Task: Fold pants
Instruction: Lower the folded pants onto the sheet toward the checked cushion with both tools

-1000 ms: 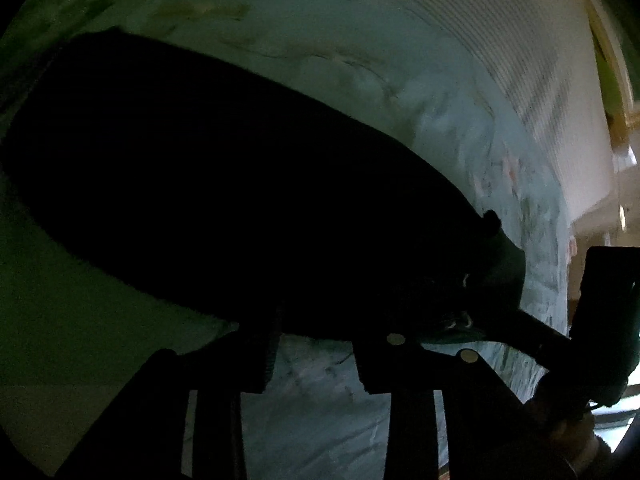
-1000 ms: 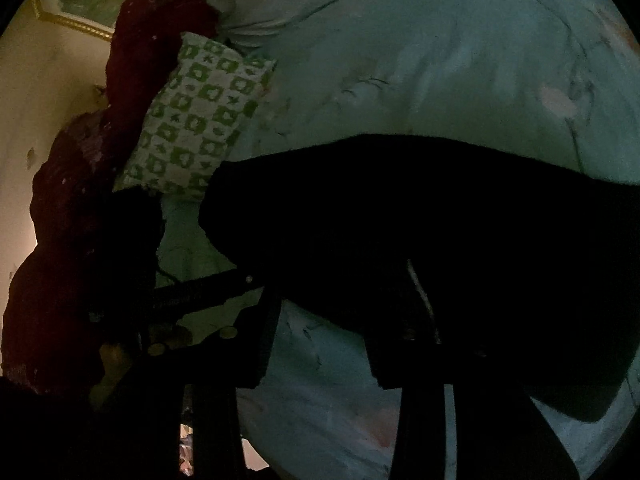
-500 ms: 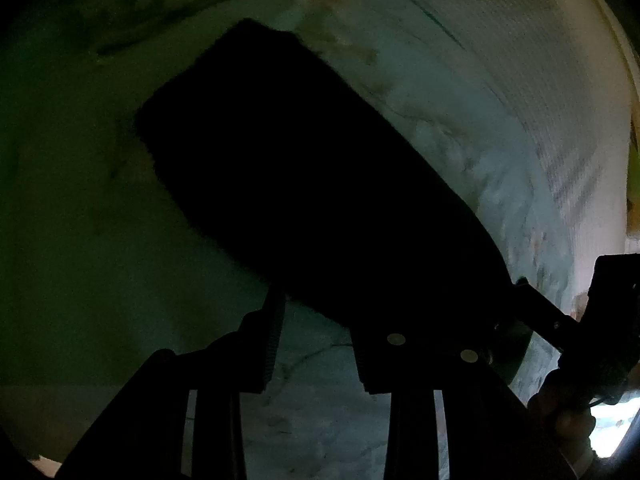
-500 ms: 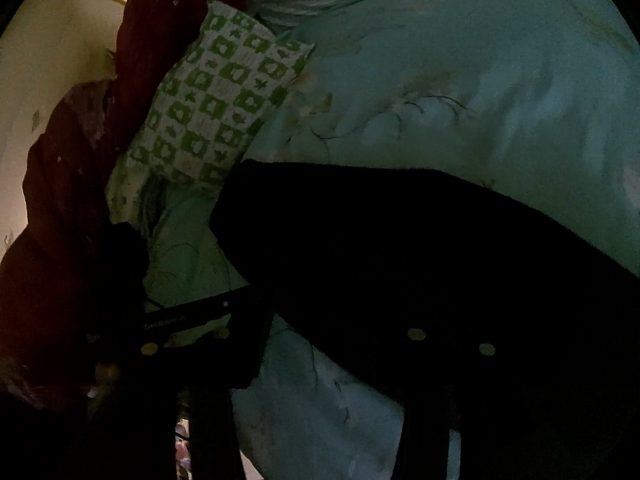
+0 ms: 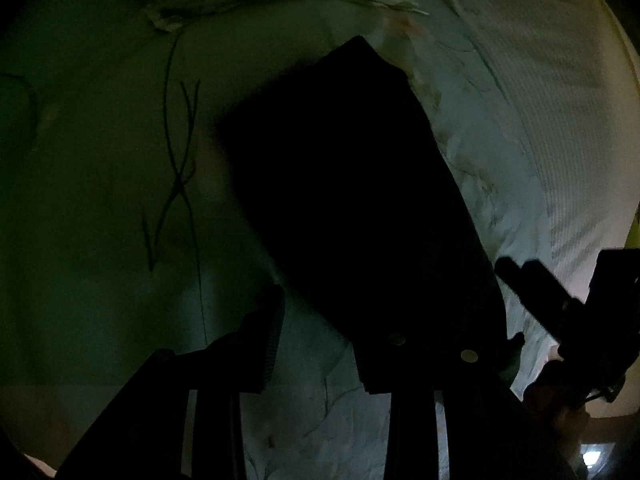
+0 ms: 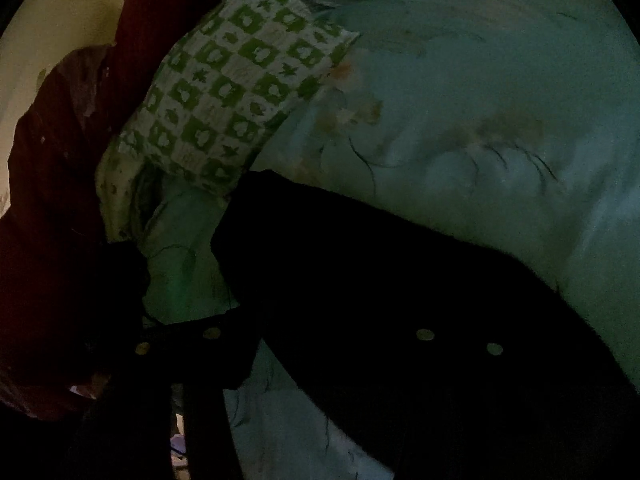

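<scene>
Lying flat on the pale blue printed bedsheet (image 5: 120,200), the black fabric pants (image 5: 344,200) form a narrow folded strip running from 6 toward 12 o'clock. Left gripper (image 5: 316,340) and right gripper (image 6: 332,340) hover with fingers spread apart, gripping nothing, probably positioned for the next fold.

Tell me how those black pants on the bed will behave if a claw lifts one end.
The black pants lie flat in a folded slab on the blue bedsheet, so they will probably droop and unfold if lifted by one edge. They look like soft cloth, likely light. On the sheet they would probably drag and bunch rather than slide cleanly.
</scene>
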Motion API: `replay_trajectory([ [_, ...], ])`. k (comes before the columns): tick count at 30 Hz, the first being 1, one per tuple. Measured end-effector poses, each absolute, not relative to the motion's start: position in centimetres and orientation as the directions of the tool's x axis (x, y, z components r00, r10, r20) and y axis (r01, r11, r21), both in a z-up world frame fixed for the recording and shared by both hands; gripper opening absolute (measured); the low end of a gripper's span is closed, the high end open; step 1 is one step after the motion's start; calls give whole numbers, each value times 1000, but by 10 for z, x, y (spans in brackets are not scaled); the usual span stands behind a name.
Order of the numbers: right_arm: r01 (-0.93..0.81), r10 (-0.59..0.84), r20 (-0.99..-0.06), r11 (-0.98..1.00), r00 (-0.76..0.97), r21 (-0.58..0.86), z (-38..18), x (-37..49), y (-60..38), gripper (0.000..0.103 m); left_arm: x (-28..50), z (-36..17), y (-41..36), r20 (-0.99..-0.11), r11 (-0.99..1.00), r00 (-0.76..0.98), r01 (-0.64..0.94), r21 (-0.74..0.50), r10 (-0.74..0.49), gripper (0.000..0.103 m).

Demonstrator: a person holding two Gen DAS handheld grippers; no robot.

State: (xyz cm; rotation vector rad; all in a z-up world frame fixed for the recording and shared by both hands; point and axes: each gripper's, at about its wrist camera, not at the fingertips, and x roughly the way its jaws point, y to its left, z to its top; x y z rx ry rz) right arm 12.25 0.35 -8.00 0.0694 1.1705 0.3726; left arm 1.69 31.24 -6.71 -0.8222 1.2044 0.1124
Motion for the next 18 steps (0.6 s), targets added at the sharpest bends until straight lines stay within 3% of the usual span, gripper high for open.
replay_trajectory([
  [18,-553,194,-958,832,212,46,-137,210,83,58,33,-86,315,-831,641,424,-535,-550,-360,32],
])
